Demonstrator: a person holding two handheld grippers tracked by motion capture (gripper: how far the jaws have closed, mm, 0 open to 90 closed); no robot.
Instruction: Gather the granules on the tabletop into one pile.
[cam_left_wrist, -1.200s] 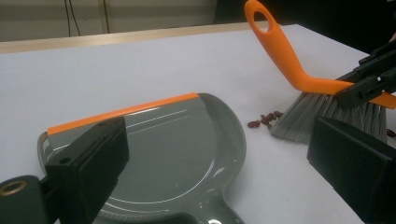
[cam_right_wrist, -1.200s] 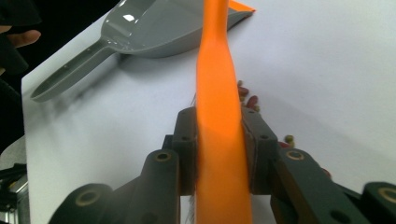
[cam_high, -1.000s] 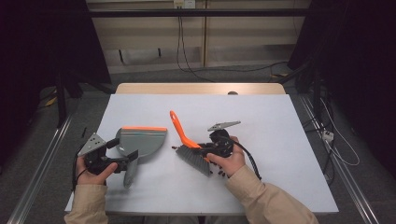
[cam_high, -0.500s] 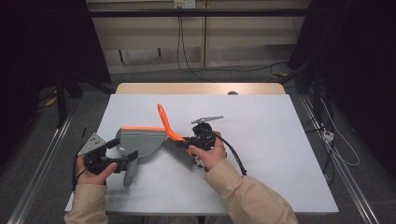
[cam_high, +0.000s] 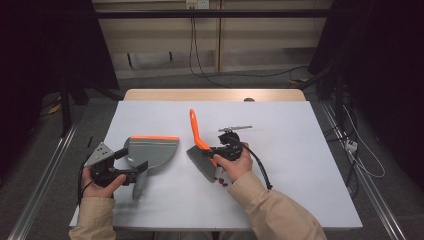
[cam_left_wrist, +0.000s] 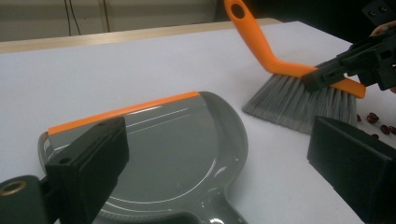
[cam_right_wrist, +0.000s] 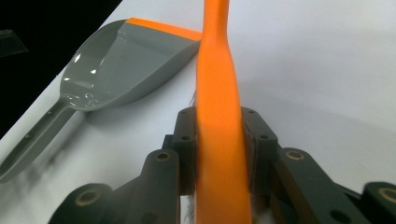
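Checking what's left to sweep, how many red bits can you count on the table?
About 5 red bits, clustered on the table just behind the brush bristles; the brush may hide more.

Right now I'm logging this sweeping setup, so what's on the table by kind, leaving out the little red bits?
Dustpan: 1
Brush: 1
Hand-held grippers: 2, the left gripper open by the dustpan, the right gripper clamped on the brush
Total: 4

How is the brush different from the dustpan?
The brush has grey bristles and an all-orange handle; the dustpan is a smooth grey scoop with only an orange edge strip. The brush is clamped in the right gripper; the dustpan lies flat on the table. Both are grey and orange.
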